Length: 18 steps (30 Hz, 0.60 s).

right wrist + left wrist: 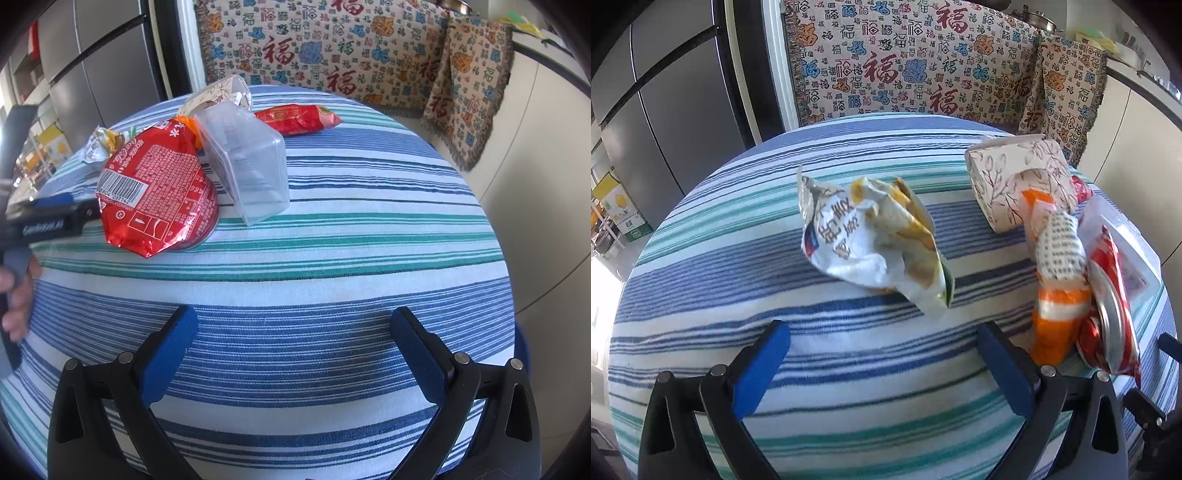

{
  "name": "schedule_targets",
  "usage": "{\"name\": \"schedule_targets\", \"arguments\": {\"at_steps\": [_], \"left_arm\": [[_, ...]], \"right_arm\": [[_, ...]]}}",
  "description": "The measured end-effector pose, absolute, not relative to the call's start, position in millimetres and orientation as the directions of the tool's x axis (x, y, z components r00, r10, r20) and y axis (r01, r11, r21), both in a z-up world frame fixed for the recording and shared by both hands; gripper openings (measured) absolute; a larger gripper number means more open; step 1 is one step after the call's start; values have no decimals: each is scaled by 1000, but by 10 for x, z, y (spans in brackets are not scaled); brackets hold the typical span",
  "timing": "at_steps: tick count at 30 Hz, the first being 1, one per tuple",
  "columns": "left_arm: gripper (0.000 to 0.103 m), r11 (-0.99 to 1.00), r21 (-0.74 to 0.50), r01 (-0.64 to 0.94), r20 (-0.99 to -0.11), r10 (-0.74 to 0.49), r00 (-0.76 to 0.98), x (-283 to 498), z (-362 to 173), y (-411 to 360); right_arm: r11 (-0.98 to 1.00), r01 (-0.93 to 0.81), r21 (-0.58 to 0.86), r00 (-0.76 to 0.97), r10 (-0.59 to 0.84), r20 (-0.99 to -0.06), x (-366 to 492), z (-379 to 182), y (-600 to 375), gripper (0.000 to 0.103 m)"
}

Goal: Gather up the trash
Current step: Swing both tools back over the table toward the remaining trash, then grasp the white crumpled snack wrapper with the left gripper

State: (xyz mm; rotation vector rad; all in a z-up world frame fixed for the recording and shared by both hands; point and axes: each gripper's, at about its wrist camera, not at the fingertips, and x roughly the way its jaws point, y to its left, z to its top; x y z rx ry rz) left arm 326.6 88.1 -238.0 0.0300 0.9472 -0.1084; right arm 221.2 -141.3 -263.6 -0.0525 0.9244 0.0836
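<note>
We take the crumpled white and yellow snack bag (871,240) as the nearest piece of trash: it lies in the middle of the left wrist view on the striped tabletop (849,387), just above the left claw (882,362), whose blue pads stand wide apart with nothing between them. We judge the bag to be nearly weightless, soft and crackly, so it should collapse under any squeeze; the raised, bunched ridge running across its middle looks like the best place to pinch, since the flat lower flap would likely slide on the cloth.

At the right of that view lies a cluster: an orange wrapper (1056,306), a crushed red can (159,195) and a flowered tissue box (1015,181). We expect the can to be stiffer, slick and light, best taken across its flattened body. A clear plastic box (251,170) and a red packet (299,118) sit at upper centre of the right wrist view.

The right claw (293,354) is likewise spread open and empty over bare cloth, well apart from the trash.
</note>
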Motion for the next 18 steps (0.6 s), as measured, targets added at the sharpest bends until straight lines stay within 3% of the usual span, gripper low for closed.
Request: {"name": "schedule_targets", "arguments": {"at_steps": [9, 11, 12, 13, 15, 18], "left_arm": [[100, 995, -24, 98, -810, -76, 581, 3640, -2379, 909], [81, 995, -28, 99, -796, -82, 600, 3612, -2342, 920], [63, 994, -37, 104, -786, -93, 611, 3590, -2319, 933], [54, 993, -46, 109, -781, -103, 616, 3572, -2305, 944], [44, 992, -65, 111, -776, -120, 619, 3519, -2288, 983], [41, 989, -67, 135, -776, -136, 616, 3276, -2282, 998]], "right_arm": [[996, -94, -8, 601, 50, -798, 2208, -2644, -1411, 103], [996, -94, -9, 602, 50, -797, 2209, -2645, -1412, 103], [996, -94, -8, 602, 50, -797, 2208, -2645, -1412, 103], [996, -94, -8, 602, 50, -797, 2207, -2646, -1411, 103], [996, -94, -8, 602, 50, -797, 2208, -2647, -1412, 103], [996, -93, -8, 603, 50, -797, 2214, -2649, -1415, 103]]}}
